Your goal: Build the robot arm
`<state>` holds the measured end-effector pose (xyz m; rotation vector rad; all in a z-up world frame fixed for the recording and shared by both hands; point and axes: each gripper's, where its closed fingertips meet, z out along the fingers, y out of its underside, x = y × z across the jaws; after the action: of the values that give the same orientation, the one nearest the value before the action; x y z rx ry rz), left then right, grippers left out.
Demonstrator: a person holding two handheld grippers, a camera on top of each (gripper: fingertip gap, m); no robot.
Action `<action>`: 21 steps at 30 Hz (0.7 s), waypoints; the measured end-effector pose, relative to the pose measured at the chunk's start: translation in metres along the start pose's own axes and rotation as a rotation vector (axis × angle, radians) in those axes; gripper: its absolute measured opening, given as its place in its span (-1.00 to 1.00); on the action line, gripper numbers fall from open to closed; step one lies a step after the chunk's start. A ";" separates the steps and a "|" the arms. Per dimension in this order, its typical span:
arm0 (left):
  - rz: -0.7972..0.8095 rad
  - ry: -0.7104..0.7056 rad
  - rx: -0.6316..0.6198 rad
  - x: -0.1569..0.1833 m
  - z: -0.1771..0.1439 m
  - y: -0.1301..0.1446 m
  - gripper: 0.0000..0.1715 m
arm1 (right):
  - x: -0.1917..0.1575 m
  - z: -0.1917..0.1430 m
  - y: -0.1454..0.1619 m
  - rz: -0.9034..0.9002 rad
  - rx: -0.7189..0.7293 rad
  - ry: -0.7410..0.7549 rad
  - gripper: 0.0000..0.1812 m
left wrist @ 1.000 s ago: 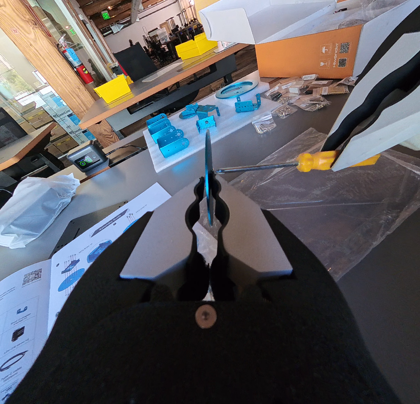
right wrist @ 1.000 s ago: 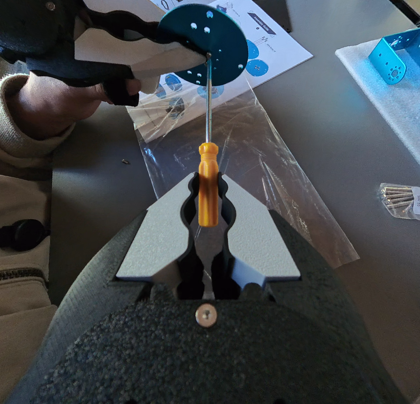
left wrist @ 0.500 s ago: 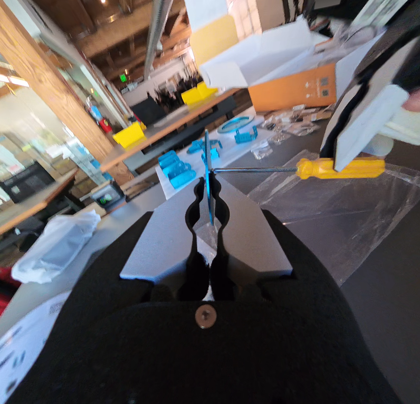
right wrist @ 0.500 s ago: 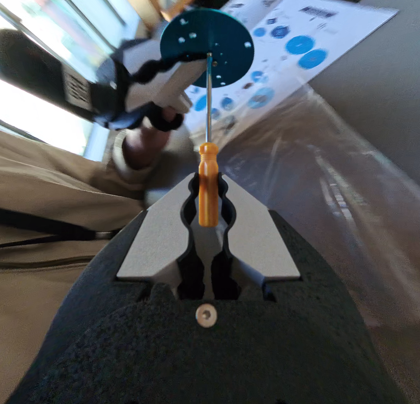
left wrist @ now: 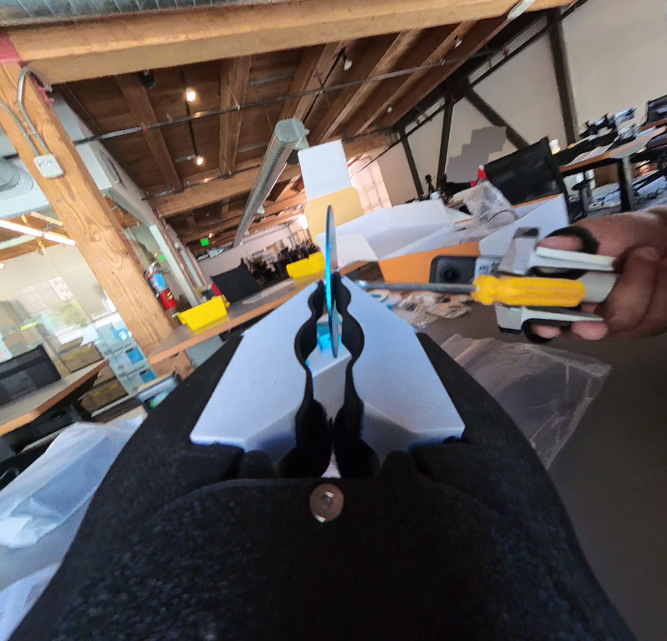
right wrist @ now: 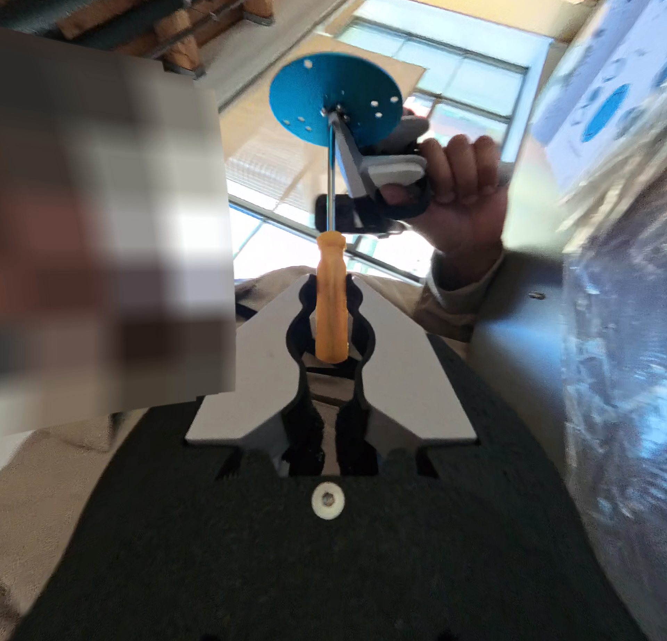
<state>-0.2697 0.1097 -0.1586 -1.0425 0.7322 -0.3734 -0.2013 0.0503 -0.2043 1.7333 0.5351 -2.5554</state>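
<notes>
My left gripper [left wrist: 331,291] is shut on a round blue metal disc [left wrist: 330,262], seen edge-on and held upright in the air. In the right wrist view the disc [right wrist: 325,93] faces the camera, with small holes and screws near its middle. My right gripper [right wrist: 331,291] is shut on the yellow handle of a screwdriver [right wrist: 331,298]. Its steel shaft reaches forward and its tip meets the disc near the centre. In the left wrist view the screwdriver [left wrist: 527,291] comes in level from the right, held by the right gripper [left wrist: 548,291] in a person's hand [left wrist: 628,280].
A clear plastic sheet [left wrist: 523,385] lies on the dark table at the right. An orange and white open box [left wrist: 415,262] stands behind. Yellow bins [left wrist: 202,313] sit on a far table. A white plastic bag [left wrist: 54,479] lies at the lower left. A wooden post [left wrist: 83,226] stands left. My right fingertips sit around 11 cm from my left ones.
Both grippers have tilted upward and lifted, so the views now show ceiling and windows instead of the tabletop. The right gripper has rolled, with the screwdriver tip staying on the disc.
</notes>
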 end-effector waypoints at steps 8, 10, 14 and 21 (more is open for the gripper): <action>-0.228 -0.074 -0.355 -0.019 0.009 0.070 -0.94 | 0.056 -0.037 -0.025 -0.520 -0.032 0.743 -0.84; -0.266 -0.067 -0.393 -0.019 0.009 0.079 -0.93 | 0.063 -0.045 -0.029 -0.672 -0.088 0.939 -0.84; -0.275 -0.046 -0.431 -0.013 0.011 0.086 -0.93 | 0.057 -0.042 -0.033 -0.734 -0.077 1.008 -0.84; -0.264 -0.015 -0.440 -0.004 0.014 0.086 -0.94 | 0.057 -0.046 -0.034 -0.758 -0.090 1.062 -0.83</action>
<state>-0.2670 0.1620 -0.2289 -1.5644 0.6788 -0.4405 -0.1884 0.1056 -0.2621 3.2030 1.5038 -1.5100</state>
